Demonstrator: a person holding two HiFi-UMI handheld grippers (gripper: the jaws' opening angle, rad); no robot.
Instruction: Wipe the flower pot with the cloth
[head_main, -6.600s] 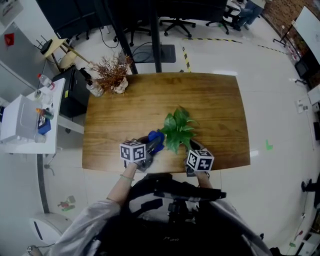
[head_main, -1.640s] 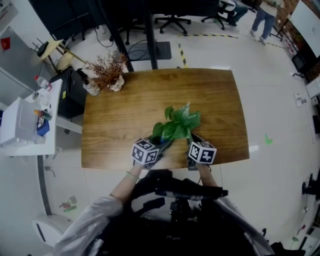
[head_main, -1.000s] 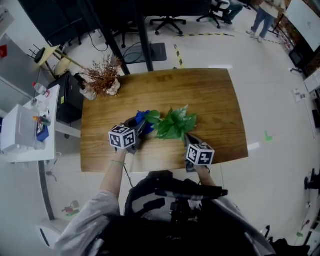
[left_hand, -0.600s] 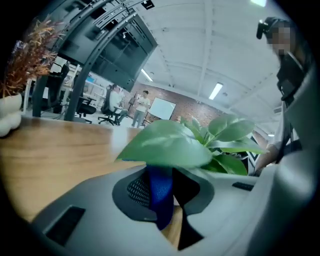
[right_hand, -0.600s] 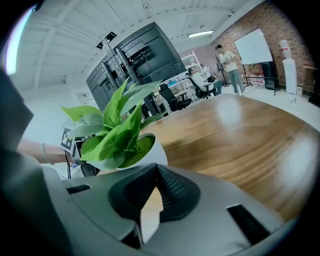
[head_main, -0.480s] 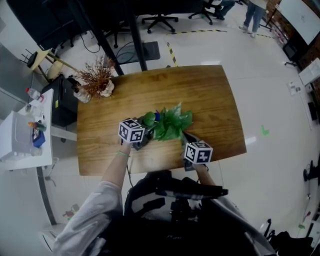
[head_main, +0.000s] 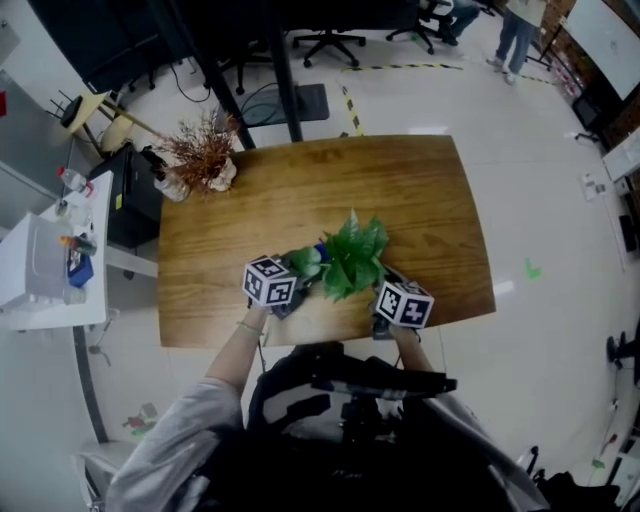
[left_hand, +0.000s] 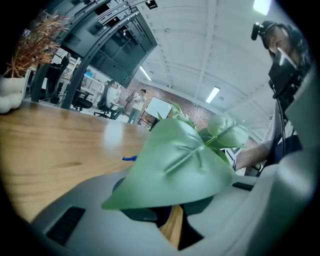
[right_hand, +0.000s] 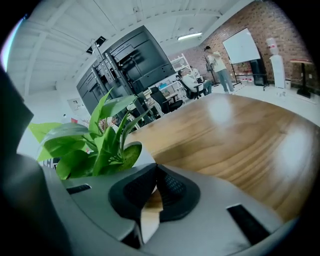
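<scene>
Leaves (head_main: 352, 262) are hiding most of the flower pot (right_hand: 144, 152) and the left gripper (left_hand: 167, 212), which is pinching the dark cloth (left_hand: 159, 216) beside it; the right gripper (right_hand: 155, 170) is nipping the pot's rim.

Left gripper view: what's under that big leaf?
Under the leaf, a dark blue sliver of cloth shows between the pads of the left gripper, with table below. The leaf hides the pad tips.

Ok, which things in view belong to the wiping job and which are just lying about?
In the job: flower pot, its green plant, blue cloth in the left gripper, right gripper holding the pot.
Lying about: dried plant at the table's far corner, white side table, office chairs.
</scene>
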